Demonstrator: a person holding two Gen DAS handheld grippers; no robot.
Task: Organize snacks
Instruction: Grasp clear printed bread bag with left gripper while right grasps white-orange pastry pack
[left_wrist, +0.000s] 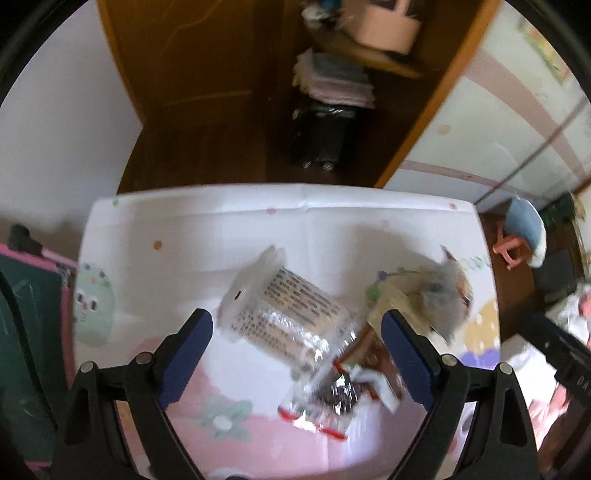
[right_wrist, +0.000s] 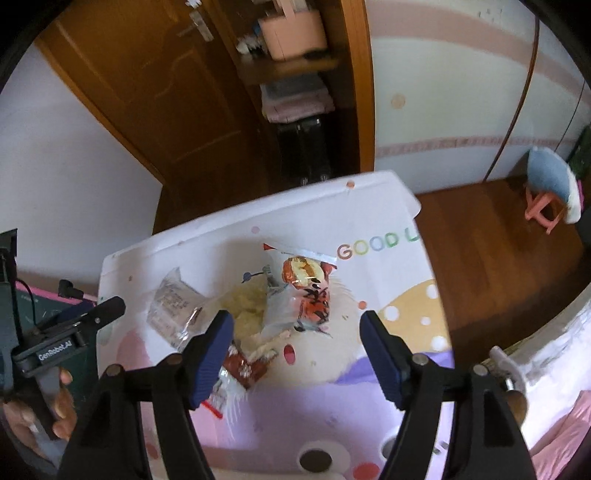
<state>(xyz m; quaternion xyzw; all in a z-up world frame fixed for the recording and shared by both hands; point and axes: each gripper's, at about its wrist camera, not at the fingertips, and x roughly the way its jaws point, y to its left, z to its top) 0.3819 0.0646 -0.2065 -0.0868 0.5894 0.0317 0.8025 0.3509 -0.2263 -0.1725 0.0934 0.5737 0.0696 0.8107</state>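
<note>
Both jaws gape empty over snack packets (left_wrist: 291, 325); only right wrist shows a hand (right_wrist: 55, 410)

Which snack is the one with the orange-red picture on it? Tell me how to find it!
Look at the white table cover with the colourful words GOOD on it. Just left of those words lies a heap of snack packets. The orange-red packet rests on top at the heap's right end; the clear packet with grey print lies at the left end.
</note>
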